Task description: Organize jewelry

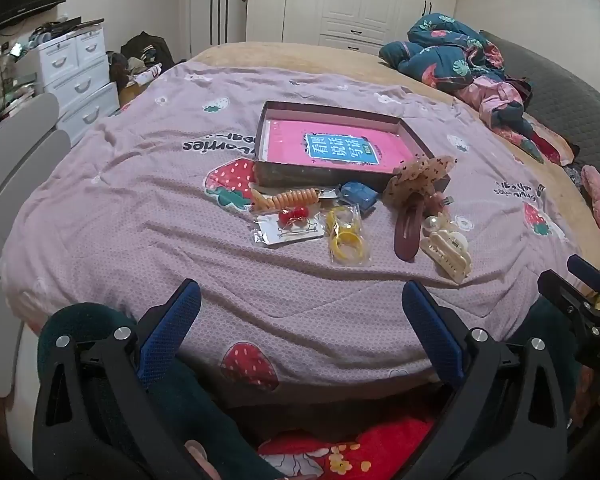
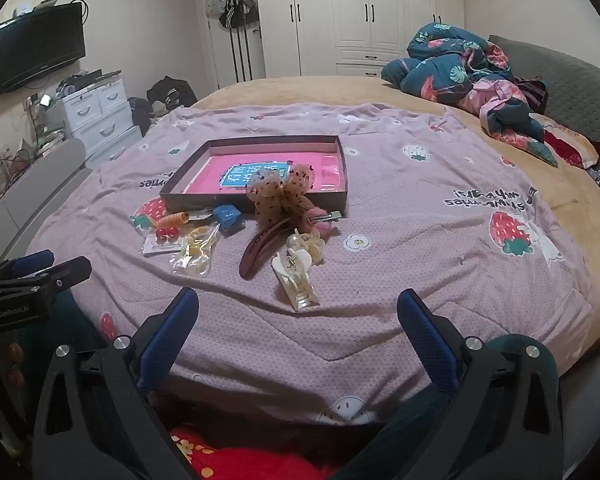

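Note:
A shallow brown box (image 1: 418, 141) (image 2: 180, 176) with a pink booklet inside lies on the purple bedspread. In front of it lie hair accessories: an orange spiral tie (image 1: 294, 197) (image 2: 173, 220), red cherry clips on a card (image 1: 293, 216), yellow rings in a clear bag (image 1: 346, 236) (image 2: 196, 254), a blue packet (image 1: 359, 195) (image 2: 229, 216), a tan dotted bow (image 1: 418, 176) (image 2: 282, 192), a brown barrette (image 1: 409, 232) (image 2: 260, 250) and a cream claw clip (image 1: 448, 254) (image 2: 296, 280). My left gripper (image 1: 302, 308) and right gripper (image 2: 298, 312) are open and empty, held back at the bed's near edge.
A crumpled floral quilt (image 1: 456, 56) (image 2: 460, 68) lies at the bed's far right. White drawers (image 1: 74, 76) and a wall TV (image 2: 40, 46) stand at the left. Wardrobes (image 2: 360, 12) line the back wall. A red cloth (image 1: 340, 452) lies below the grippers.

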{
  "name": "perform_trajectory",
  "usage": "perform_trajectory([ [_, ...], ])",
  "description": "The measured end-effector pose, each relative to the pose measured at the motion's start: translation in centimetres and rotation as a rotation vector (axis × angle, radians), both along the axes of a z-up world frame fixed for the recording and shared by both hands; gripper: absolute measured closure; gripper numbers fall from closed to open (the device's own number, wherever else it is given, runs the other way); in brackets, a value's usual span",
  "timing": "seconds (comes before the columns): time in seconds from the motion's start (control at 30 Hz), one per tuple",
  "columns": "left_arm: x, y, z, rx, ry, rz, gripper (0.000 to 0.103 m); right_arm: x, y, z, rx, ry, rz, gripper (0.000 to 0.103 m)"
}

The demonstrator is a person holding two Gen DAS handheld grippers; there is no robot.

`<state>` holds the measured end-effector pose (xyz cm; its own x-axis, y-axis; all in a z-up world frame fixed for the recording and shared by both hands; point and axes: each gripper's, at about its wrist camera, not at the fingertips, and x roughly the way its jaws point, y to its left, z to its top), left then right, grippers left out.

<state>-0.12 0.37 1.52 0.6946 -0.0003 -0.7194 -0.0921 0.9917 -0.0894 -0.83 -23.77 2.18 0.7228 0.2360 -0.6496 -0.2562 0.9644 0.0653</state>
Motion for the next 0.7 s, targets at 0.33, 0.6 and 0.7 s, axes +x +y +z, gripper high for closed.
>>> perform_trajectory([
  [0.33, 0.04, 0.04, 0.05, 0.002, 0.001, -0.001, 0.009, -0.08, -0.12, 0.09, -0.001, -0.003, 0.0, 0.004],
  [0.6, -0.05, -0.1, -0.04, 0.003, -0.001, -0.001, 0.009, -0.1, -0.16, -0.01, 0.002, 0.0, -0.002, 0.004],
  [0.7, -0.05, -0.09, -0.05, 0.003, 0.0, -0.001, 0.009, -0.08, -0.13, 0.04, 0.002, 0.001, -0.002, 0.004],
])
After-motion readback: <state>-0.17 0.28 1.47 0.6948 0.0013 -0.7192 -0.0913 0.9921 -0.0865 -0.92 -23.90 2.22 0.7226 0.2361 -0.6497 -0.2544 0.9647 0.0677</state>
